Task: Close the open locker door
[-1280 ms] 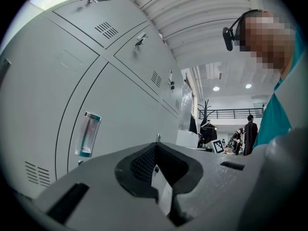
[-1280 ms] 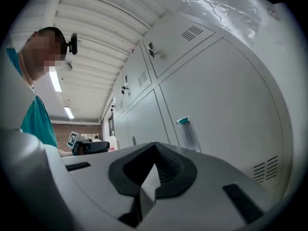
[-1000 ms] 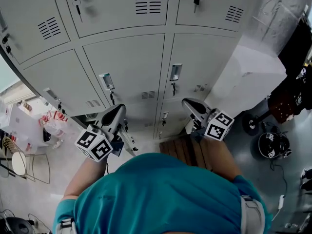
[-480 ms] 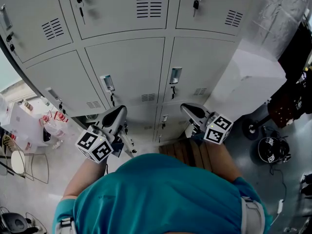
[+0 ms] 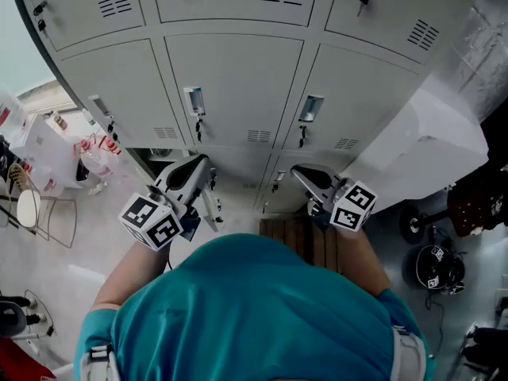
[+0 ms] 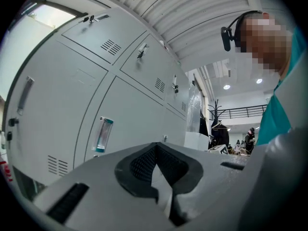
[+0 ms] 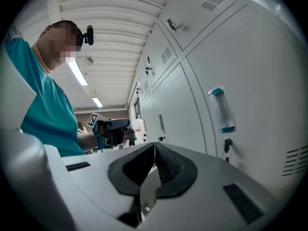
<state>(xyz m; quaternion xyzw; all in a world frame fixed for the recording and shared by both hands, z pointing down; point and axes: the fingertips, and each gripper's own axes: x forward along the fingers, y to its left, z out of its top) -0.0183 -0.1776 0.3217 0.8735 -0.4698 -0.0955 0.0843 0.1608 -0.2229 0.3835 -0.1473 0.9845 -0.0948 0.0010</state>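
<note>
Holding left gripper (image 5: 198, 165) and right gripper (image 5: 302, 175) low at the frame's centre, aiming both at the grey lockers (image 5: 238, 70). Pressing each pair of jaws fully together, gripping nothing. Showing the open locker door (image 5: 212, 206) edge-on as a thin pale strip just right of the left gripper, jutting down-frame from the bottom row. Revealing a dark locker opening (image 5: 147, 155) just up-left of that gripper; contact between gripper and door not discernible.

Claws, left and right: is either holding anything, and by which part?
Nothing is held. The left claw and the right claw are both shut with nothing between their jaws, in front of the lockers.
</note>
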